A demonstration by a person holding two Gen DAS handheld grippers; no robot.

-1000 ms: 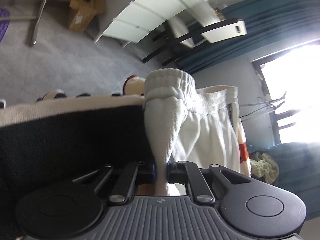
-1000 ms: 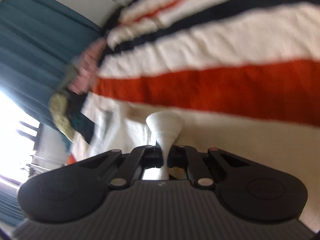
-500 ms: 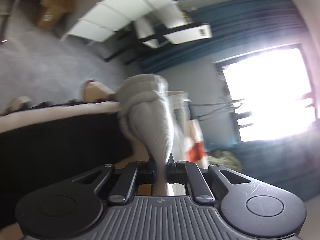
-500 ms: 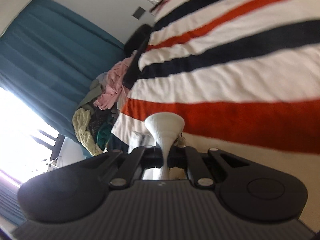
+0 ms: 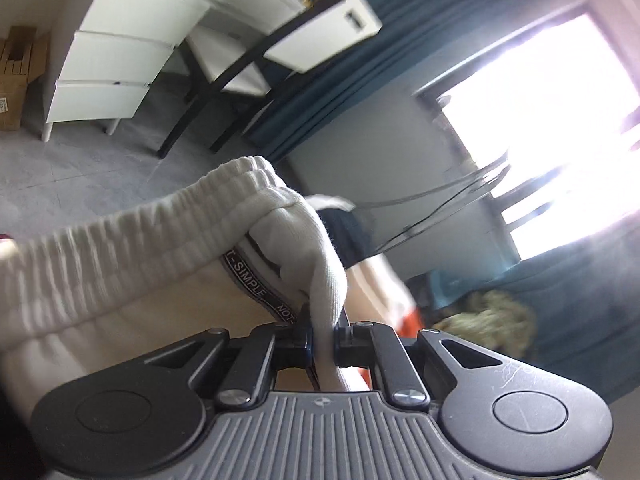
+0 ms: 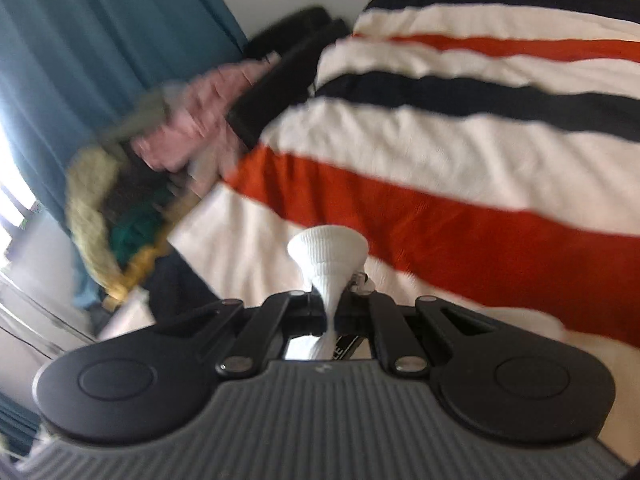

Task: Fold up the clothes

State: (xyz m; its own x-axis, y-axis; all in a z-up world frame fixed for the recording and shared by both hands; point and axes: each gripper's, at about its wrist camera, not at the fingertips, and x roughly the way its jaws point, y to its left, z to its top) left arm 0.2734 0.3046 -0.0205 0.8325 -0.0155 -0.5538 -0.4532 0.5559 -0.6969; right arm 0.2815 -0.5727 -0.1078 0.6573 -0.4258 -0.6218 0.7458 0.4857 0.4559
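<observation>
Swinging across the room, both wrist views are blurred and now face differently than a moment ago: the left looks over the grey floor toward the white drawer unit (image 5: pixel 116 64) and bright window, the right over the red, black and white striped bedspread (image 6: pixel 460 152). The white ribbed-waistband trousers (image 5: pixel 132 248) stay aloft, and more waistband, with its black lettered tape, now stretches out from the left gripper (image 5: pixel 323 338). Both that and the right gripper (image 6: pixel 329 312) remain clamped tight on pinched white cloth. I judge the garment is being spread for laying down.
</observation>
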